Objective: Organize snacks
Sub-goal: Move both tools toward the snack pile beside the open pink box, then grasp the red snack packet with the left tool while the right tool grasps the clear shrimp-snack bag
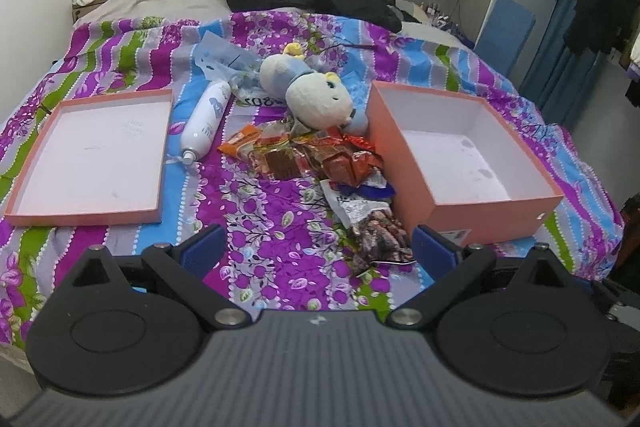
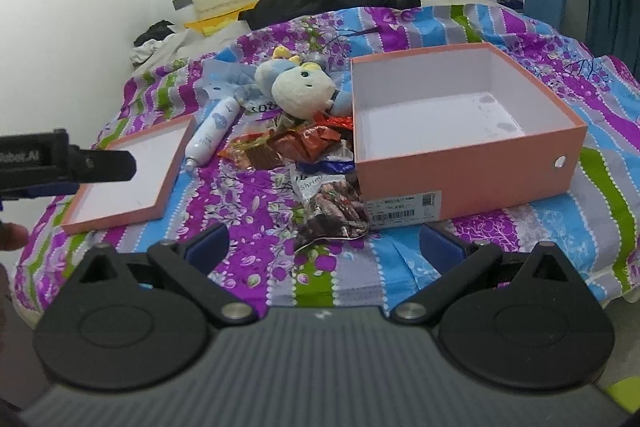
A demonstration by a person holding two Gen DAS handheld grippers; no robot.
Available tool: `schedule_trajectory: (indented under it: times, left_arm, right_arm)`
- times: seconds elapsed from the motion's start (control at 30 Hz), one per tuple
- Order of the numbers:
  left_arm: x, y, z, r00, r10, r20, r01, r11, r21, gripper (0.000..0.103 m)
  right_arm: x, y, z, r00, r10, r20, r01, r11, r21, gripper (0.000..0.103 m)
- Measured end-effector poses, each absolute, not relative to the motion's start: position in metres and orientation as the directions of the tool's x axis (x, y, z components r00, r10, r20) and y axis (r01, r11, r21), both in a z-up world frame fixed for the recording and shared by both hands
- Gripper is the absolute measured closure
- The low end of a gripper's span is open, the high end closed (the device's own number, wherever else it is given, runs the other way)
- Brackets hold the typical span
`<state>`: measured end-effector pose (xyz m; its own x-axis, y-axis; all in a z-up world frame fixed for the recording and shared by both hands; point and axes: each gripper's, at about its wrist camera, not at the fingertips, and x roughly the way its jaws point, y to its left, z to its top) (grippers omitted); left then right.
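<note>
Several snacks (image 1: 320, 163) beyond left hand-held gripper (image 1: 316, 247)

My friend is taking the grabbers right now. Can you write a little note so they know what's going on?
Left tool: open, holding nothing. Right tool: open, holding nothing.
Snack packets lie piled on the bedspread between the lid and the pink box, with a plush toy and a white bottle beside them.
Done: nothing; the box holds nothing.
Left: every snack, probably into the box.
</note>
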<state>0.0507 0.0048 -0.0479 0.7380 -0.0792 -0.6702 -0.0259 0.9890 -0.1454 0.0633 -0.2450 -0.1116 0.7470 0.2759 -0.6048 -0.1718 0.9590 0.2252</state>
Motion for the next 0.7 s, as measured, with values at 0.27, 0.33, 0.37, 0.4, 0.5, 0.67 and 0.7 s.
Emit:
schedule_trajectory:
  times: [0.27, 0.33, 0.37, 0.4, 0.5, 0.67, 0.7]
  left_arm:
    - [0.090, 0.004, -0.083, 0.729, -0.102, -0.677, 0.019, 0.991, -0.129, 0.002]
    - [0.101, 0.004, -0.092, 0.725, -0.119, -0.678, 0.031, 0.990, -0.141, 0.002]
    - [0.107, 0.003, -0.096, 0.718, -0.127, -0.684, 0.038, 0.989, -0.144, 0.003]
    - [0.113, 0.003, -0.100, 0.709, -0.140, -0.691, 0.051, 0.988, -0.147, 0.003]
    - [0.129, -0.003, -0.112, 0.688, -0.155, -0.709, 0.080, 0.987, -0.138, 0.003]
    - [0.159, -0.010, -0.130, 0.657, -0.209, -0.724, 0.135, 0.978, -0.160, 0.003]
    - [0.168, -0.012, -0.134, 0.650, -0.212, -0.729, 0.140, 0.977, -0.160, 0.003]
  right_arm:
    - [0.084, -0.246, -0.146, 0.718, 0.269, -0.642, -0.146, 0.960, 0.239, 0.004]
    - [0.088, -0.245, -0.155, 0.714, 0.263, -0.649, -0.138, 0.961, 0.239, 0.004]
    - [0.090, -0.244, -0.159, 0.713, 0.264, -0.649, -0.138, 0.961, 0.239, 0.005]
    - [0.092, -0.244, -0.162, 0.711, 0.274, -0.648, -0.147, 0.958, 0.245, 0.007]
    - [0.099, -0.241, -0.171, 0.698, 0.297, -0.652, -0.170, 0.952, 0.253, 0.016]
    - [0.117, -0.238, -0.184, 0.686, 0.300, -0.663, -0.166, 0.952, 0.259, 0.019]
    - [0.122, -0.237, -0.188, 0.687, 0.296, -0.664, -0.161, 0.953, 0.259, 0.019]
